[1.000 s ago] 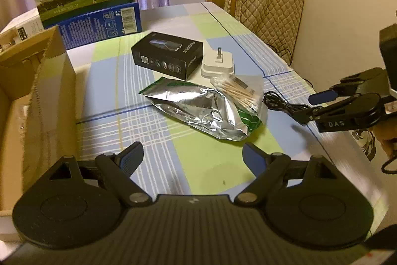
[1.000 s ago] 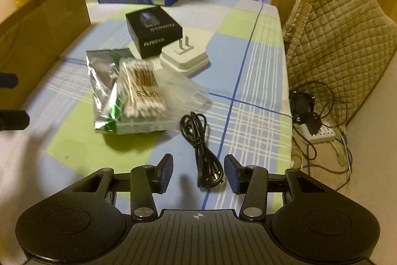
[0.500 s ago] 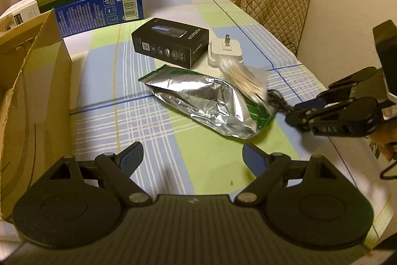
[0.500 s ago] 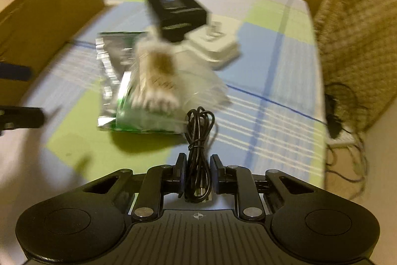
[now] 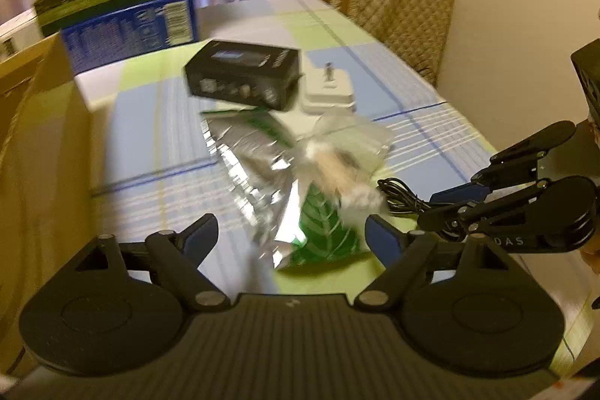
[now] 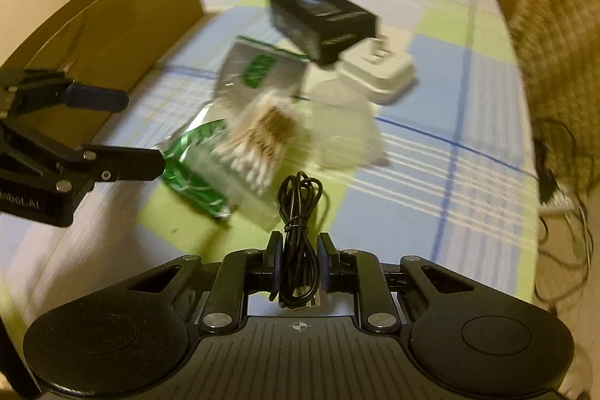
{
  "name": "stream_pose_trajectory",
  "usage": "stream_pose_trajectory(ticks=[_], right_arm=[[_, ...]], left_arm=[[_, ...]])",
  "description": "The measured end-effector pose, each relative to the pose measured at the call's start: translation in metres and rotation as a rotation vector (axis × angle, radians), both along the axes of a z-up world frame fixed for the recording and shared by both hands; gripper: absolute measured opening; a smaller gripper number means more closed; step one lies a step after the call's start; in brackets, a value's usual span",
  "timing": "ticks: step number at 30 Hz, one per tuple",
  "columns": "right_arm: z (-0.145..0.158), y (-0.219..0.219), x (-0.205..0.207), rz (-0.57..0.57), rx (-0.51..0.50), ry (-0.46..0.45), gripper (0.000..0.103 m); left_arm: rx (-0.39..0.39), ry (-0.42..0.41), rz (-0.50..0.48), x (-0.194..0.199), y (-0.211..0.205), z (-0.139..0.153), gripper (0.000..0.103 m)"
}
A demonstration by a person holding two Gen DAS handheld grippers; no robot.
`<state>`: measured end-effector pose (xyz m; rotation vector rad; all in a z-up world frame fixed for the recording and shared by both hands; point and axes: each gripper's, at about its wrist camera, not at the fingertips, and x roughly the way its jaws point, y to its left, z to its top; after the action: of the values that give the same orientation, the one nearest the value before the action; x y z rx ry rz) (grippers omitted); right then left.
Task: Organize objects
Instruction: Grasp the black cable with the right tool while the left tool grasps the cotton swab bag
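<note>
Cable is now sitting clamped in my R tongs, which were gaping 1 s ago w/ it loose on the worktop. Pickup's done, I reckon. L tongs are hanging apart, closing on the foil pouch, cardboard box waiting left.

Both pictures are smeared. The words on the black box are too fuzzy to read. The cardboard box is cut off at the left edge.
</note>
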<state>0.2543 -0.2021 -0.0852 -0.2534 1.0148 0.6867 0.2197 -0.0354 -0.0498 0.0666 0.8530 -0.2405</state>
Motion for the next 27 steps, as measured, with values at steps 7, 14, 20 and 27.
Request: stream_pose_trajectory(ticks=[7, 14, 20, 27], right_arm=[[-0.003, 0.006, 0.006, 0.031, 0.005, -0.009, 0.016], [-0.007, 0.007, -0.002, 0.092, 0.056, 0.034, 0.015], [-0.005, 0.000, -0.006, 0.060, 0.068, 0.043, 0.015], [0.000, -0.002, -0.019, 0.048, 0.047, 0.053, 0.015]], left_arm=[[-0.008, 0.001, -0.069, 0.017, -0.017, -0.007, 0.066], [0.004, 0.017, -0.130, 0.025, -0.030, -0.017, 0.047], [0.024, 0.040, -0.153, 0.024, -0.036, -0.018, 0.014], [0.036, 0.062, -0.181, -0.012, -0.026, -0.013, 0.012]])
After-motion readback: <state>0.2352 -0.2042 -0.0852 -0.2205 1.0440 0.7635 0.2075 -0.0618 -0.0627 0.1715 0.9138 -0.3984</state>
